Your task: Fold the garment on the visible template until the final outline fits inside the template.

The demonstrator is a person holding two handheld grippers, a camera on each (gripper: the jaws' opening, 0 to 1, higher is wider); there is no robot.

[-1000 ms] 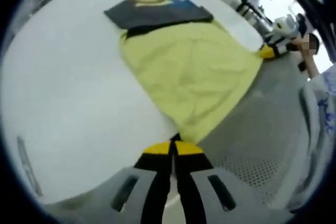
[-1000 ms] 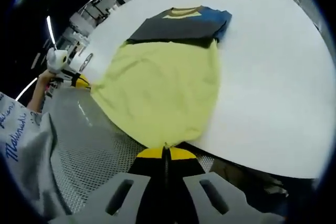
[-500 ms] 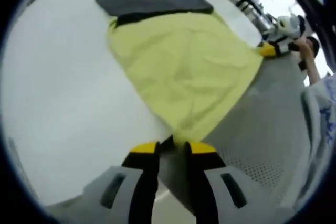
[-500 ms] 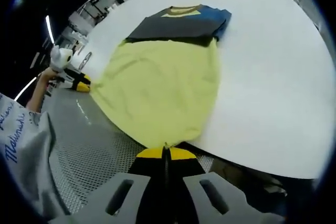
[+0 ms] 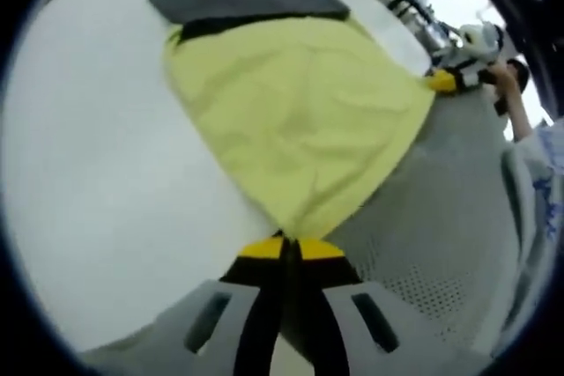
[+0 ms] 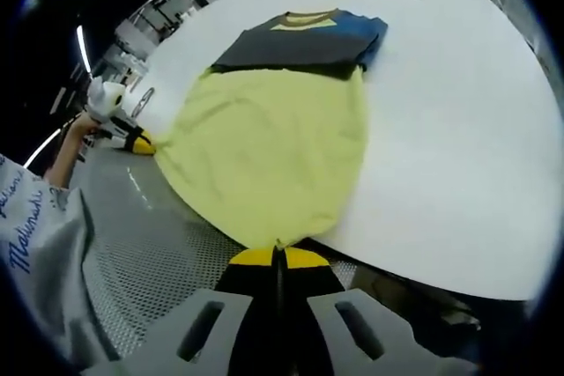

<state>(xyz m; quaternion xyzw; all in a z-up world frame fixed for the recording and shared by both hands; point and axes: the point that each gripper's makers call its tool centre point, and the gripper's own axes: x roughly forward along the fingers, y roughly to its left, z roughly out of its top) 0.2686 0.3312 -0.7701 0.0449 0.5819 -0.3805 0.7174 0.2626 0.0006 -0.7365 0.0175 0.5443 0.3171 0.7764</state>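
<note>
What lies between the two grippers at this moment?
The yellow garment stretches between them: the left gripper pinches one corner, the right gripper the other, as both gripper views show.

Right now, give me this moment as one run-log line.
left tool: shut on yellow shirt corner | right tool: shut on other corner | dark shirt: folded at far end | table: white

Dark folded garment (image 5: 247, 2) partly under yellow cloth (image 5: 300, 121)

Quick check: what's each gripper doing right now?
Left gripper: shut on a corner of the yellow garment.
Right gripper: shut on another corner of it.
</note>
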